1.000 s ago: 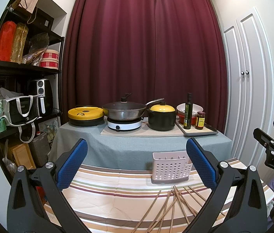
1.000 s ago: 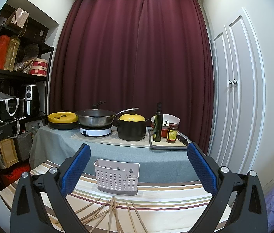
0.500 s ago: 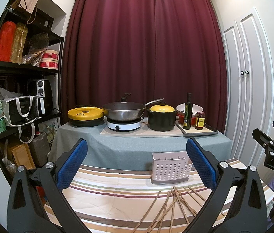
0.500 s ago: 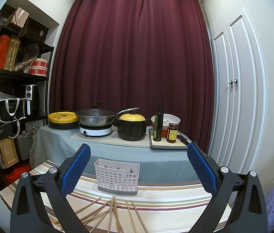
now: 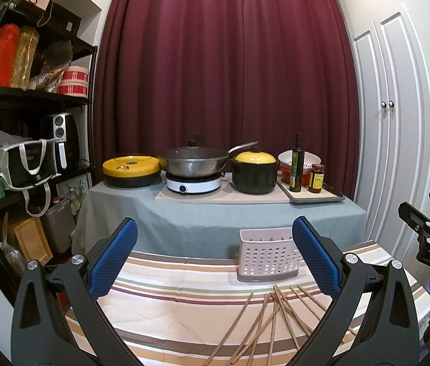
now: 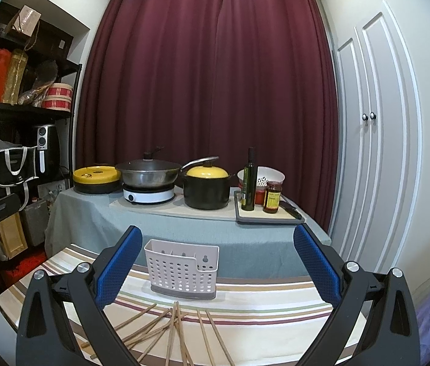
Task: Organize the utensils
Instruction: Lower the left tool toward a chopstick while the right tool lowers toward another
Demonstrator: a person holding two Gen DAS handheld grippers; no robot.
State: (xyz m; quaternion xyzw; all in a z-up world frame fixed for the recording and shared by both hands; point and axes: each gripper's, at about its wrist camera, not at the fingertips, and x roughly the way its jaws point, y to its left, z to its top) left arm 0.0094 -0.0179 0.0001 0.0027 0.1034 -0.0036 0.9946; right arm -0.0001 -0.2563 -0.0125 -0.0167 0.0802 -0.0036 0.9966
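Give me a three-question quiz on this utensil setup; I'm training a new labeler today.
1. True or false: the chopsticks already stand in the white caddy.
2. Which gripper is open: A left, B right, C both?
3. Fill in: the chopsticks lie on the ___ tablecloth.

Key: 1 false, they lie loose in front of it. 2 C. 3 striped.

one caddy (image 6: 181,270), two lidded pots (image 6: 206,187)
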